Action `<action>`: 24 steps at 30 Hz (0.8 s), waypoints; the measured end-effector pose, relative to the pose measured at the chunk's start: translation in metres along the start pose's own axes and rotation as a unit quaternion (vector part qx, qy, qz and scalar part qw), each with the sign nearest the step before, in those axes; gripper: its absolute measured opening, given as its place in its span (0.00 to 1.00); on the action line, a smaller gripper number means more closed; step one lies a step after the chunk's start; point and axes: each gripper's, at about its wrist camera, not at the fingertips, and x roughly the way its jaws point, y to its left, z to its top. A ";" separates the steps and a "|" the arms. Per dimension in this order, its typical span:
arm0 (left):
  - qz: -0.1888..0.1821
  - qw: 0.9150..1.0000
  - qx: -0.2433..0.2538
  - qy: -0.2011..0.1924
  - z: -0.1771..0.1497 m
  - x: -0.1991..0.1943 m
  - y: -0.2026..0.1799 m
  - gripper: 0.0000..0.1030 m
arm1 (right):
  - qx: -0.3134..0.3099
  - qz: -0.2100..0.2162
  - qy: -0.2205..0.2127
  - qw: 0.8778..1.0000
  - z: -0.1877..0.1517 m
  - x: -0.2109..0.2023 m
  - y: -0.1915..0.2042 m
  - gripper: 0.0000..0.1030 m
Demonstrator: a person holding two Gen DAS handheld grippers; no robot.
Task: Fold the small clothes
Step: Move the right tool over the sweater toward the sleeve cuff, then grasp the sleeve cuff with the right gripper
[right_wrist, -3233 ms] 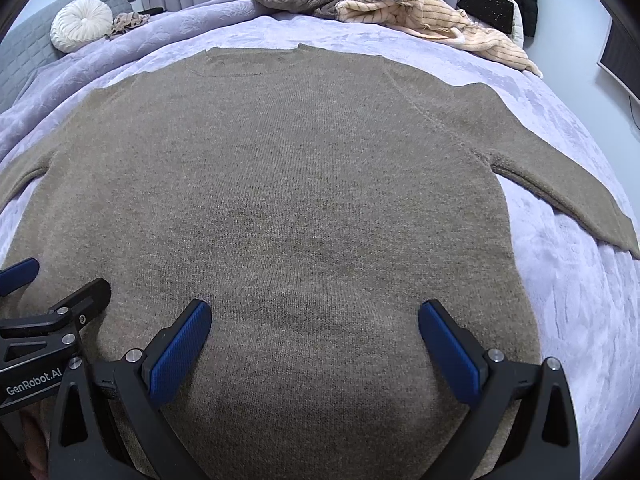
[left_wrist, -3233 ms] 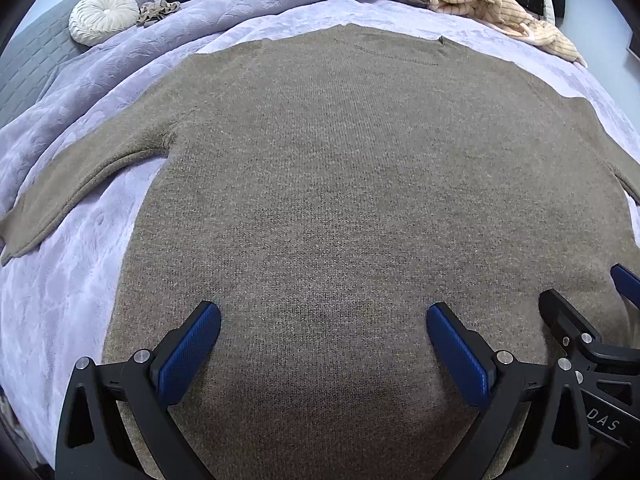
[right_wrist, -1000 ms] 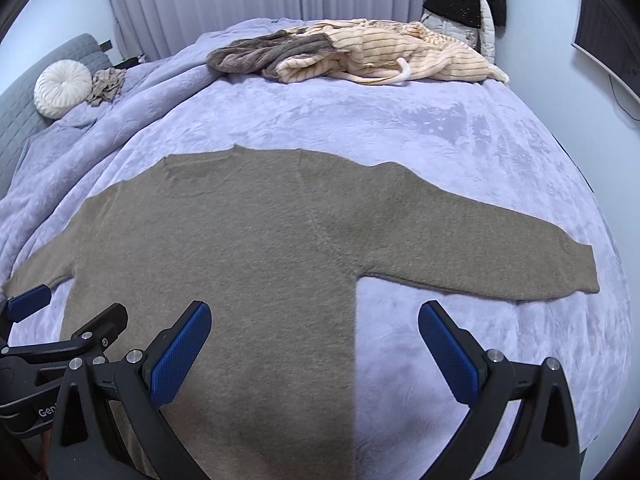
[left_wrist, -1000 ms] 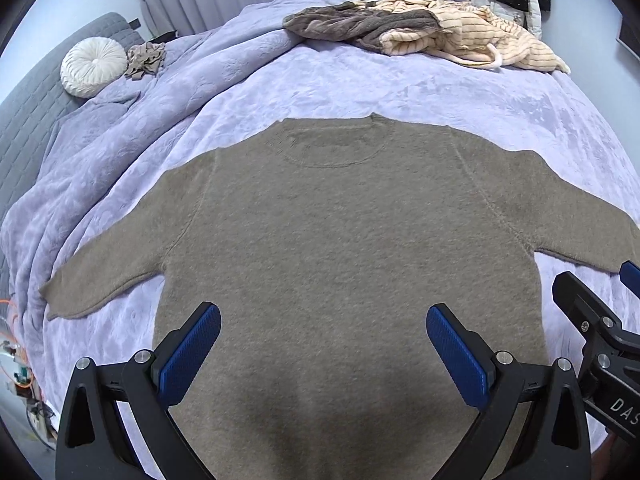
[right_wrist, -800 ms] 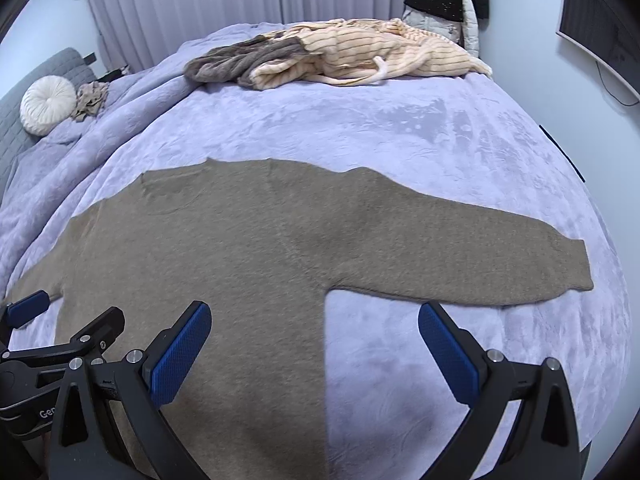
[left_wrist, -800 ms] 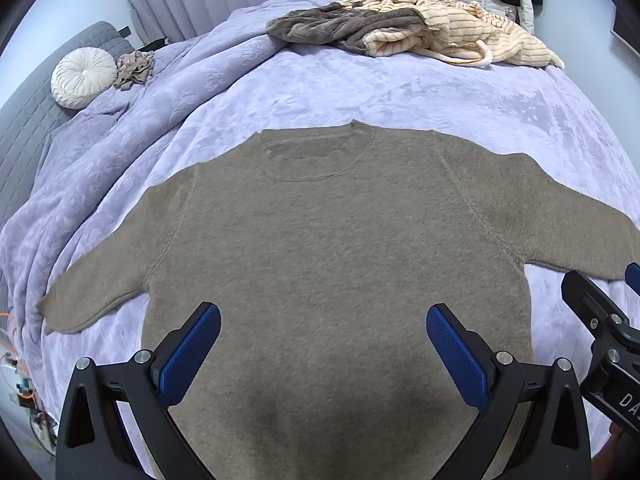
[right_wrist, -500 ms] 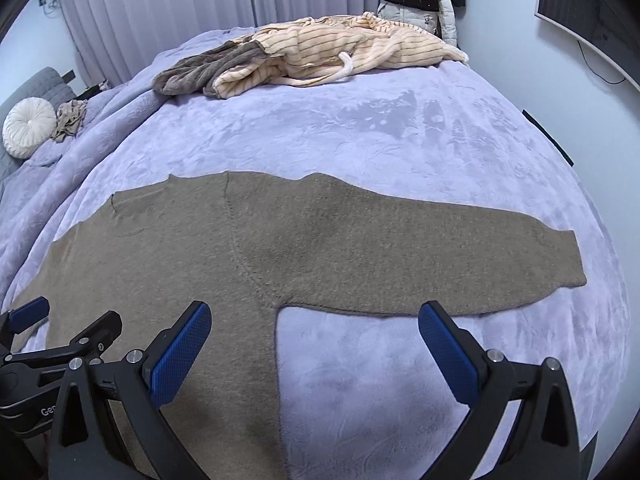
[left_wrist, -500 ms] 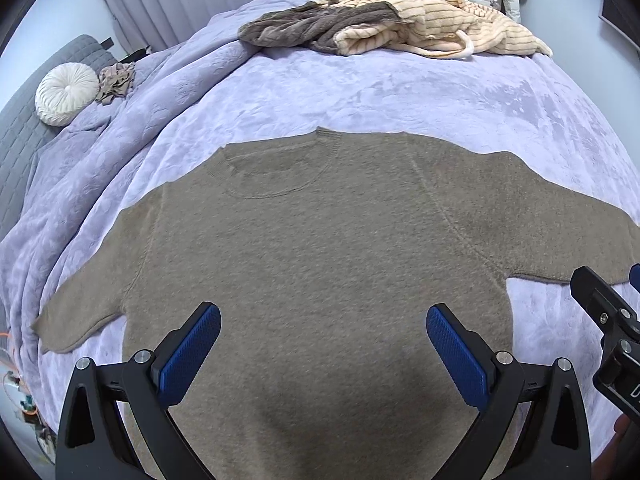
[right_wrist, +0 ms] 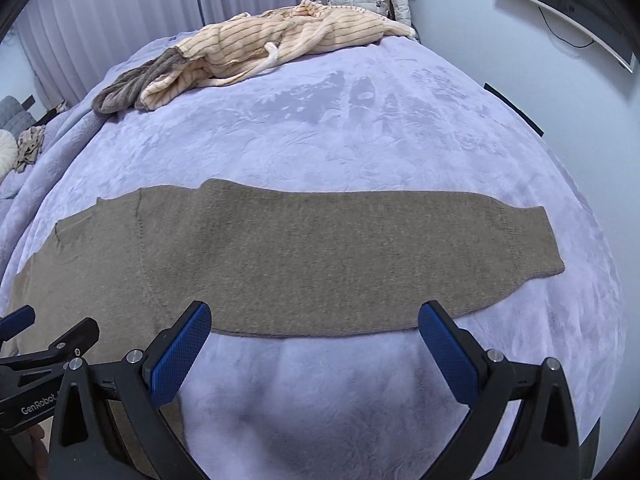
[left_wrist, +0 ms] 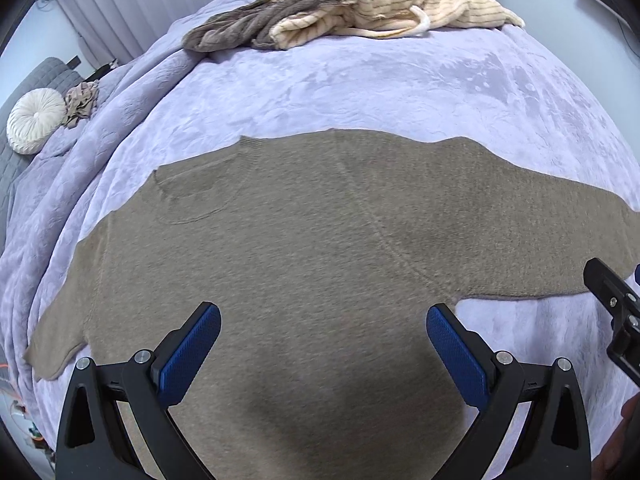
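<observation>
A brown knit sweater [left_wrist: 304,248] lies flat on the lilac bedspread [left_wrist: 360,92], both sleeves spread sideways. My left gripper [left_wrist: 320,344] is open and empty above the sweater's body. My right gripper [right_wrist: 316,340] is open and empty, hovering over the bedspread just below the right sleeve [right_wrist: 360,256]; the sleeve cuff [right_wrist: 536,240] lies to its right. The right gripper's side shows at the left wrist view's right edge [left_wrist: 612,300]. The left gripper shows at the right wrist view's left edge [right_wrist: 40,344].
A pile of clothes, a striped cream garment [left_wrist: 392,8] and a grey-brown one [left_wrist: 248,28], lies at the bed's far side. A round white cushion [left_wrist: 34,120] sits far left. The bed's right edge [right_wrist: 600,240] drops off next to a wall.
Both grippers have pulled back and swung to the right. The right sleeve now fills the right wrist view. The sweater has not moved and both grippers stay open.
</observation>
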 end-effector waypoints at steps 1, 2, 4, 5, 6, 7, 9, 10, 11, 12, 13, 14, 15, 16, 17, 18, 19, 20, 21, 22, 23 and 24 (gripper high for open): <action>-0.002 1.000 0.003 0.000 0.002 0.002 -0.006 1.00 | 0.005 -0.003 0.001 1.000 0.001 0.003 -0.007 1.00; -0.002 1.000 0.006 -0.001 0.005 0.003 -0.011 1.00 | 0.009 -0.007 0.002 1.000 0.002 0.005 -0.014 1.00; -0.005 1.000 0.011 0.000 0.011 0.007 -0.021 1.00 | 0.018 -0.015 0.003 1.000 0.005 0.011 -0.029 1.00; -0.008 1.000 0.013 0.000 0.014 0.009 -0.026 1.00 | 0.023 -0.020 0.004 1.000 0.006 0.014 -0.039 1.00; -0.009 1.000 0.014 0.001 0.016 0.012 -0.031 1.00 | 0.028 -0.025 0.005 0.999 0.007 0.016 -0.048 1.00; -0.008 1.000 0.017 0.002 0.019 0.014 -0.036 1.00 | 0.033 -0.029 0.006 0.999 0.007 0.018 -0.056 1.00; -0.008 1.000 0.020 0.006 0.022 0.019 -0.044 1.00 | 0.045 -0.036 0.009 0.998 0.007 0.024 -0.077 1.00; -0.009 1.000 0.021 0.007 0.023 0.020 -0.047 1.00 | 0.056 -0.043 0.012 0.997 0.006 0.027 -0.092 1.00; -0.011 1.000 0.022 0.008 0.023 0.022 -0.051 1.00 | 0.066 -0.048 0.014 0.997 0.003 0.030 -0.106 1.00; -0.013 1.000 0.023 0.009 0.024 0.024 -0.054 1.00 | 0.077 -0.053 0.018 0.996 0.001 0.034 -0.119 1.00; -0.014 1.000 0.025 0.010 0.025 0.026 -0.057 1.00 | 0.087 -0.057 0.021 0.994 -0.001 0.037 -0.132 1.00; -0.013 0.999 0.027 0.012 0.025 0.029 -0.060 1.00 | 0.100 -0.060 0.025 0.993 -0.003 0.041 -0.144 1.00; -0.012 0.999 0.028 0.014 0.026 0.033 -0.063 1.00 | 0.118 -0.057 0.029 0.991 -0.004 0.047 -0.158 1.00; -0.012 0.999 0.028 0.015 0.027 0.036 -0.065 1.00 | 0.137 -0.047 0.029 0.989 -0.005 0.053 -0.172 1.00; -0.013 0.999 0.026 0.018 0.029 0.040 -0.065 1.00 | 0.150 -0.034 0.026 0.988 -0.004 0.060 -0.183 1.00; -0.013 0.999 0.023 0.019 0.031 0.043 -0.065 1.00 | 0.154 -0.028 0.021 0.987 -0.003 0.063 -0.187 1.00; -0.014 1.000 0.016 0.021 0.034 0.047 -0.064 1.00 | 0.154 -0.022 0.014 0.988 0.001 0.066 -0.190 1.00; -0.014 1.000 0.008 0.022 0.037 0.050 -0.061 1.00 | 0.147 -0.018 0.003 0.989 0.006 0.068 -0.191 1.00; -0.015 1.000 -0.003 0.022 0.040 0.053 -0.057 1.00 | 0.141 -0.014 -0.003 0.990 0.010 0.069 -0.189 1.00; -0.015 1.000 -0.012 0.023 0.043 0.056 -0.052 1.00 | 0.132 -0.007 -0.012 0.991 0.015 0.071 -0.187 0.96; -0.016 0.999 -0.024 0.023 0.046 0.059 -0.046 1.00 | 0.125 -0.002 -0.019 0.992 0.019 0.071 -0.185 0.92; -0.014 0.999 -0.035 0.024 0.049 0.062 -0.040 1.00 | 0.117 0.002 -0.025 0.993 0.024 0.074 -0.184 0.81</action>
